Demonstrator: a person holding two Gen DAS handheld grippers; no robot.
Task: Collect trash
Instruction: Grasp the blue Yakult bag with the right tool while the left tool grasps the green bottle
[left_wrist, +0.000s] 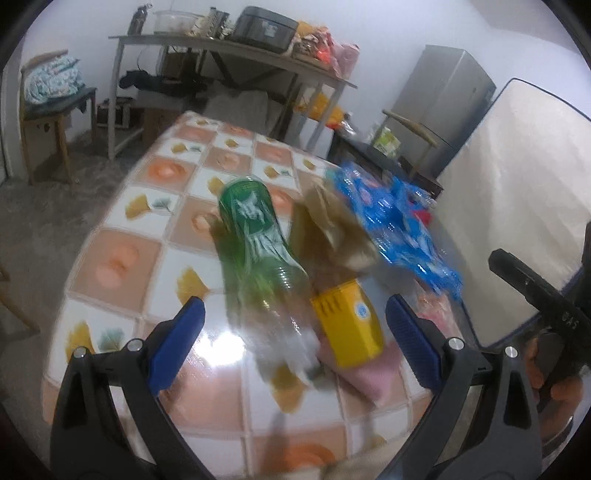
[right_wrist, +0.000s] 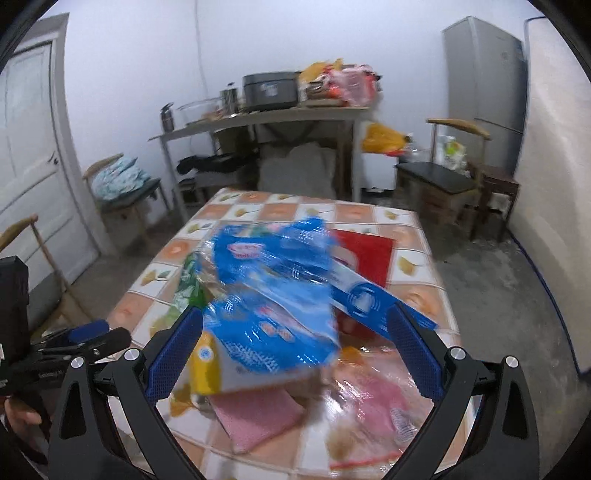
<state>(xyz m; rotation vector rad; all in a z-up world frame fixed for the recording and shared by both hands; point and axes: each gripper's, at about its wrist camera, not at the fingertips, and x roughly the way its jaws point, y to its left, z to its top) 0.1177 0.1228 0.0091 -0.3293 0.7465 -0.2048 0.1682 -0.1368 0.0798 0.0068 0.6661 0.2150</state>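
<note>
Trash lies in a heap on the tiled table. In the left wrist view a green plastic bottle lies on its side, a yellow box right of it, crumpled brown paper behind, a blue plastic wrapper further right, a pink cloth under the box. My left gripper is open, its fingers straddling the bottle's neck and the box. In the right wrist view the blue wrapper fills the middle, over the yellow box, pink cloth and a red sheet. My right gripper is open around the wrapper.
A clear pink-printed bag lies near the table's right front. Behind stands a cluttered grey shelf table, a fridge, wooden chairs, a door. A white mattress leans at right. The other handle and a hand show.
</note>
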